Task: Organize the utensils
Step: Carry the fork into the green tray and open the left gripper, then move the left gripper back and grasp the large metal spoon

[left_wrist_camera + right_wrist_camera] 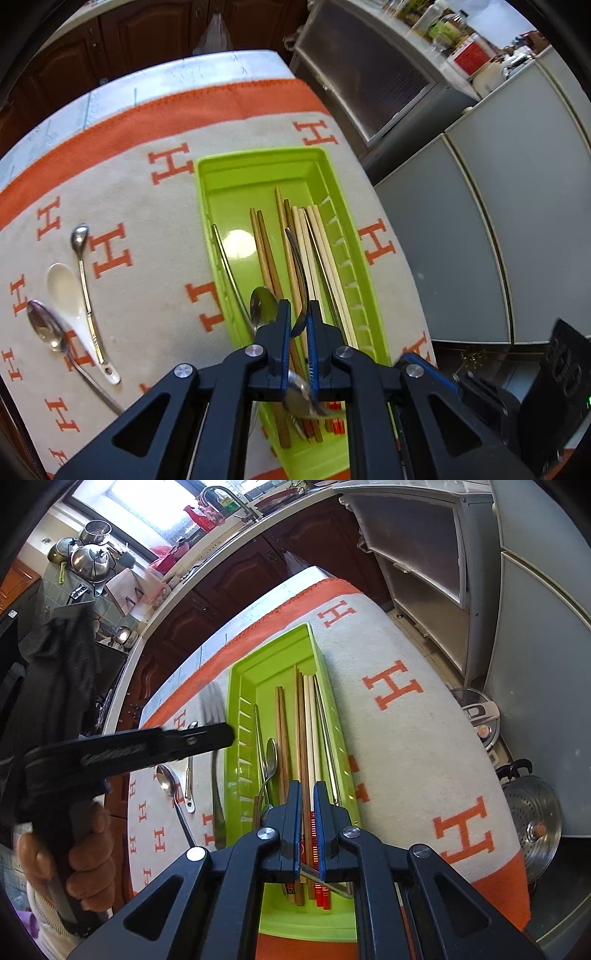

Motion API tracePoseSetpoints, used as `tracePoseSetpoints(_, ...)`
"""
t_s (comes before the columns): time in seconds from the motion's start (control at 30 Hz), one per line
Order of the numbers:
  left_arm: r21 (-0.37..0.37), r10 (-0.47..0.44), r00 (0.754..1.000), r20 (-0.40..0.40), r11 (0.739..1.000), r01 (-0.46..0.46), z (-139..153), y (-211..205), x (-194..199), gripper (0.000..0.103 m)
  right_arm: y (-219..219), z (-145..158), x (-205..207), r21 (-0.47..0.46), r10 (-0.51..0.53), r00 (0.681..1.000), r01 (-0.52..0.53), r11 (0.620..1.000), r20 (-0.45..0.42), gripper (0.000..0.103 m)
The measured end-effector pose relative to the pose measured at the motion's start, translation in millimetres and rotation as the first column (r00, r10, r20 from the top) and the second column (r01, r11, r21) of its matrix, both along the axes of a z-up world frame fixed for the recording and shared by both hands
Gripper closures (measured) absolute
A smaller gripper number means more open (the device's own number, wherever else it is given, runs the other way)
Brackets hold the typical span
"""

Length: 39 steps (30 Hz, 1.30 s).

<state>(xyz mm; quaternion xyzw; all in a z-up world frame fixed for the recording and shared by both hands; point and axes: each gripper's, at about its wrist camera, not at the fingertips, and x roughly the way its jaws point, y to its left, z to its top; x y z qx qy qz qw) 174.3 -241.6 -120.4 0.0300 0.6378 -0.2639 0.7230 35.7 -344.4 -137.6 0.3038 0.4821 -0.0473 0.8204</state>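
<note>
A lime green utensil tray point(236, 173) point(240, 686) lies on the cloth and holds several wooden and pale chopsticks point(269, 254) point(301, 731) and a metal spoon point(271, 755). My left gripper point(298, 308) is shut on a metal fork point(297, 258) and holds it above the tray; the same fork point(212, 710) shows blurred in the right wrist view beside the tray. My right gripper point(307, 788) hovers over the tray's near end, jaws nearly closed, with nothing clearly between them. Two metal spoons point(44, 325) point(86, 288) and a white ceramic spoon point(68, 291) lie on the cloth to the left.
The table carries a cream cloth point(140, 229) with orange H marks and an orange border. Grey cabinets point(498, 206) stand close on the right. A steamer pot point(535, 819) and a cooker point(480, 716) sit on the floor beside the table. Dark wood kitchen cabinets point(236, 568) lie beyond.
</note>
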Motion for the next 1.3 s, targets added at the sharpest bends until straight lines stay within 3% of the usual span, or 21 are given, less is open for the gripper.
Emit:
tracePoseSetpoints(0.2,0.023,0.064,0.993,-0.097,0.998,-0.062,-44,-7,25,0.098,-1,-1,1,-0.005,-0.010,1.000,0.010,1.000,-0.004,0.097)
tracePoseSetpoints(0.27,0.024,0.069,0.994,-0.083,0.997,-0.067,-46,-6,25,0.086,-2,-1,1,-0.008,-0.015,1.000,0.015,1.000,-0.004,0.097)
tracePoseSetpoints(0.33,0.012,0.063,0.997,-0.048,0.998,-0.063,-38,-4,21,0.071,-3,-1,1,-0.012,-0.017,1.000,0.017,1.000,-0.005,0.097)
tracePoseSetpoints(0.5,-0.006,0.059,0.998,0.020,0.998,-0.059,-11,13,5,0.069,-1,-3,2,-0.011,-0.017,1.000,0.017,1.000,-0.013,0.097)
tracePoseSetpoints(0.67,0.001,0.076,0.995,0.071,0.997,-0.076,4,39,-18,0.055,5,-4,5,-0.016,0.000,1.000,0.000,1.000,-0.017,0.097)
tracePoseSetpoints(0.87,-0.025,0.158,0.983,0.091,0.987,-0.156,10,95,-48,0.054,16,-7,9,-0.030,0.031,0.999,-0.032,0.999,-0.031,0.096)
tracePoseSetpoints(1.03,0.010,0.228,0.966,0.121,0.973,-0.231,10,150,-64,0.054,30,-8,13,-0.036,0.073,0.996,-0.074,0.997,-0.041,0.096)
tracePoseSetpoints(1.3,0.045,0.394,0.910,0.131,0.914,-0.403,-4,244,-68,0.054,67,-1,31,-0.045,0.175,0.984,-0.177,0.983,-0.041,0.089)
